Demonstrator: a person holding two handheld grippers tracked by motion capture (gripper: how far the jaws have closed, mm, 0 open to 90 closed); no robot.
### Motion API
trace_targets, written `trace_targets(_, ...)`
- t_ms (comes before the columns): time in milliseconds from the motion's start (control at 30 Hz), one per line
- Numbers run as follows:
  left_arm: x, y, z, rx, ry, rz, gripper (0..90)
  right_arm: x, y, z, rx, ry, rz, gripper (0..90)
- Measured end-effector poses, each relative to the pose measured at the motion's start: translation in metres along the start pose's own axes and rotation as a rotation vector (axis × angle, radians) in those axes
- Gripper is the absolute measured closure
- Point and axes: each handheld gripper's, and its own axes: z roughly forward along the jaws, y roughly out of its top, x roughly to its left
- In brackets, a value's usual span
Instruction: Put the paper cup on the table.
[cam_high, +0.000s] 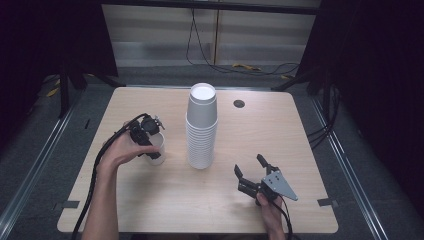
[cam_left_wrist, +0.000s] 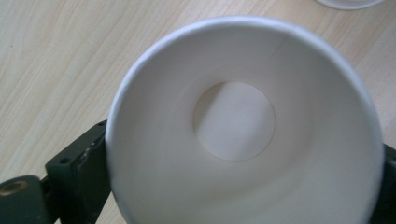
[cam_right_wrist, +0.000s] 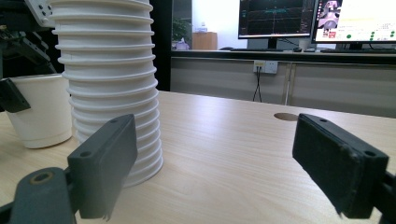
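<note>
Left gripper (cam_high: 148, 141) jaws clamped around single white paper cup (cam_high: 156, 149) standing upright on desk (cam_high: 150, 200), beside tall stack of inverted cups (cam_high: 202, 126), right gripper (cam_high: 250, 167) jaws spread wide, empty, near stack

White cups (cam_high: 202, 127), pale wood table (cam_high: 150, 200)

The single cup (cam_left_wrist: 243, 126) hides the left tool's (cam_left_wrist: 233, 186) tips (its rim runs off-frame).

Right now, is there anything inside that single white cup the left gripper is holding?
No: the left gripper view looks straight down into the single cup, showing only its bare white bottom.
</note>
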Motion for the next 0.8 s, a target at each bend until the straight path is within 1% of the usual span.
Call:
trace_targets(67,0.0,-0.002,0.001,-0.027,-0.005,-0.002,5.2,0.0,0.0,0.0,0.0,0.0,0.0,14.0)
trace_targets(133,0.001,-0.005,0.003,-0.046,-0.013,-0.022,4.9,0.0,0.0,0.0,0.0,0.001,0.0,14.0)
trace_targets(200,0.0,-0.009,0.003,-0.068,0.0,-0.036,4.7,0.0,0.0,0.0,-0.001,0.0,0.0,13.9)
trace_targets(300,0.001,-0.013,0.006,-0.108,-0.014,-0.058,4.5,0.0,0.0,0.0,-0.001,0.0,0.001,13.9)
trace_targets(333,0.001,-0.014,0.008,-0.106,-0.014,-0.065,4.3,0.0,0.0,0.0,-0.001,0.0,0.0,14.0)
trace_targets(367,0.0,-0.015,0.011,-0.097,0.004,-0.071,4.8,0.0,0.0,0.0,-0.001,0.0,0.0,14.0)
trace_targets(433,0.0,-0.018,0.014,-0.101,-0.005,-0.09,7.1,0.0,0.0,0.0,-0.001,0.001,0.0,14.0)
trace_targets(500,0.0,-0.022,0.016,-0.147,-0.013,-0.112,7.5,0.0,0.0,0.0,-0.001,0.0,0.0,14.0)
trace_targets(533,-0.001,-0.024,0.017,-0.158,-0.021,-0.12,9.4,0.0,0.0,0.0,0.0,0.0,-0.001,14.0)
trace_targets(567,0.0,-0.025,0.017,-0.174,-0.014,-0.107,9.6,0.0,0.0,0.0,0.0,0.0,-0.002,14.0)
trace_targets(633,-0.001,-0.03,0.019,-0.203,-0.014,-0.12,9.7,0.0,0.0,0.0,-0.001,0.001,0.0,14.1)
trace_targets(700,-0.003,-0.035,0.022,-0.249,-0.011,-0.136,9.3,0.0,0.0,0.0,0.0,0.001,-0.001,14.1)
trace_targets(733,-0.003,-0.037,0.022,-0.262,-0.009,-0.145,9.2,0.0,0.0,0.0,-0.001,0.001,0.001,14.1)
trace_targets(767,-0.003,-0.04,0.024,-0.293,-0.007,-0.156,9.1,0.0,0.0,0.0,-0.001,0.001,0.0,14.1)
trace_targets(800,-0.004,-0.043,0.024,-0.302,-0.009,-0.164,9.1,0.0,0.0,0.0,-0.001,0.001,0.001,14.1)
